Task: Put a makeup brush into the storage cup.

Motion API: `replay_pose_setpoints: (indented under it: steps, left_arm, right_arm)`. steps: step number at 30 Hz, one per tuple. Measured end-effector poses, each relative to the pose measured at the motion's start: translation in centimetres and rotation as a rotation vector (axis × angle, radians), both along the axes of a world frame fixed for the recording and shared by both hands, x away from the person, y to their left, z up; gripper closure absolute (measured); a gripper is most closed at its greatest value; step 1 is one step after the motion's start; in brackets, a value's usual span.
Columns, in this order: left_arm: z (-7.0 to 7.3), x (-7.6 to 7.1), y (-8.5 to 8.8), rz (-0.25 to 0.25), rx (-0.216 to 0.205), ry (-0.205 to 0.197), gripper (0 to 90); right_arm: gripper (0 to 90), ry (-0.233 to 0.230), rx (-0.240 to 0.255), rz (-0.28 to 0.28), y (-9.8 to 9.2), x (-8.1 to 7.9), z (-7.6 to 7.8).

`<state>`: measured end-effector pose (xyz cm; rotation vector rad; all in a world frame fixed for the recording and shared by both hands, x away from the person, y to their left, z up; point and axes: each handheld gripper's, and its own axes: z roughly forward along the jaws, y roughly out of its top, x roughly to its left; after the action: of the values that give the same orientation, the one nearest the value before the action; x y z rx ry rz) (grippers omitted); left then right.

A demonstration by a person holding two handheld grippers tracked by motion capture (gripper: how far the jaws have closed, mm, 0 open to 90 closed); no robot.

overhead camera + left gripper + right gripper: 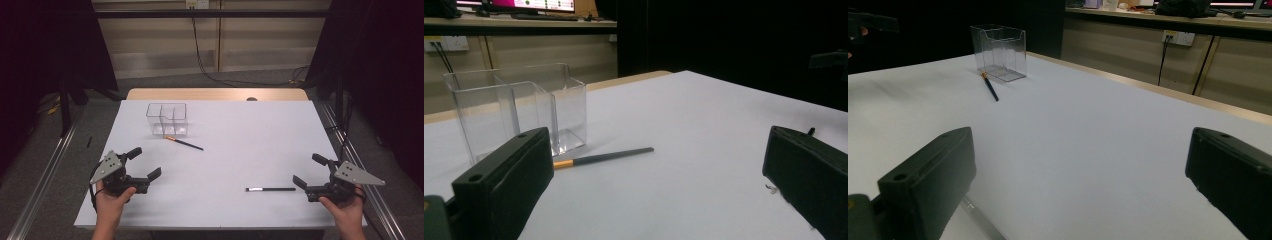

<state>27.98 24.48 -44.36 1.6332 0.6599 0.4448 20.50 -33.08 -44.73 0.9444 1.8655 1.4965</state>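
— Dark curtains hung round the room, and the white table point(225, 150) stood nearly bare in the middle. What was on it?

— Toward the far left corner stood a clear plastic organizer point(167, 119), split into compartments and empty as far as I could see. Just in front of it lay a dark pen with an orange end point(183, 143), its orange tip almost at the box's base. A second pen, black with a pale end point(270, 189), lay near the near edge on the right.

— And the claws?

— Both gaped wide with nothing between the jaws. The left gripper point(142, 163) sat by the near left corner, the right gripper point(308, 171) by the near right corner, its jaws just beside the black pen's dark end.

— How would that pen have handled?

— Light, stiff and thin, I judged, and likely to roll or slip on the smooth top. I'd have pinched it across the middle of the barrel, jaws low to the surface.

— Room enough?

— Plenty. Open table ran from both pens to the box. The thin-walled box looked easy to knock over, though.
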Motion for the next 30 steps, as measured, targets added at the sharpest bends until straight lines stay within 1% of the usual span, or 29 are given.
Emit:
replay_pose_setpoints:
  steps: [1,2,3,6,7,8,10,12,13,17,18,20,21,24,27,28,29,30]
  left_arm:
    - [0.1,0.1,-0.1,0.005,-0.003,-0.002,0.0]
    - [0.1,0.1,-0.3,0.012,-0.018,0.003,0.0]
    - [0.2,0.3,-0.4,0.014,-0.011,-0.002,0.0]
    - [0.2,0.5,-0.8,0.02,-0.008,0.0,0.0]
    - [0.3,0.5,-0.9,0.022,-0.017,0.004,0.0]
    - [0.3,0.6,-1.0,0.025,-0.012,0.001,0.0]
    - [0.4,0.8,-1.3,0.021,-0.011,0.008,0.0]
    - [0.4,0.9,-1.5,0.028,0.001,0.011,0.0]
    - [0.3,0.9,-1.7,0.032,-0.003,0.017,0.0]
    - [0.3,1.2,-2.0,0.047,0.011,0.024,0.0]
    - [0.4,1.3,-2.1,0.045,0.005,0.028,0.0]
    - [0.4,1.5,-2.3,0.052,0.013,0.024,0.0]
    - [0.4,1.7,-2.4,0.053,0.007,0.028,0.0]
    - [0.4,2.1,-2.8,0.055,0.007,0.031,0.0]
    - [0.2,2.5,-3.2,0.054,0.03,0.028,0.0]
    - [0.2,2.6,-3.4,0.054,0.023,0.027,0.0]
    - [0.2,2.8,-3.5,0.053,0.027,0.023,0.0]
    - [0.2,2.9,-3.6,0.055,0.015,0.026,0.0]
  right_arm:
    - [0.0,-0.001,-0.001,0.003,0.0,0.0,0.0]
    - [0.0,-0.003,-0.001,0.001,-0.1,-0.1,0.0]
    - [0.0,-0.003,0.002,-0.001,-0.1,-0.1,0.1]
    - [0.0,-0.005,0.009,-0.003,-0.1,-0.1,0.1]
    - [0.0,-0.002,0.013,-0.002,-0.1,-0.1,0.1]
    - [0.0,-0.003,0.012,-0.003,-0.1,0.0,0.1]
    - [0.0,-0.001,0.009,0.0,-0.2,0.0,0.0]
    - [0.0,-0.001,0.003,0.003,-0.2,0.0,0.0]
    - [0.0,-0.002,0.006,0.001,-0.2,0.0,0.1]
    - [0.0,-0.005,0.01,0.001,-0.1,0.0,0.1]
    - [0.0,-0.008,0.009,0.003,-0.1,0.0,0.2]
    - [0.0,-0.009,0.007,0.005,0.0,0.0,0.2]
    - [0.0,-0.008,0.005,0.003,0.0,0.0,0.2]
    - [0.0,-0.01,0.007,0.006,0.0,0.0,0.2]
    - [0.0,-0.006,0.007,0.008,0.0,0.0,0.2]
    - [0.0,-0.007,0.008,0.006,0.0,0.0,0.2]
    - [0.0,-0.007,0.008,0.006,0.0,0.1,0.2]
    - [0.0,-0.007,0.008,0.007,0.0,0.1,0.2]
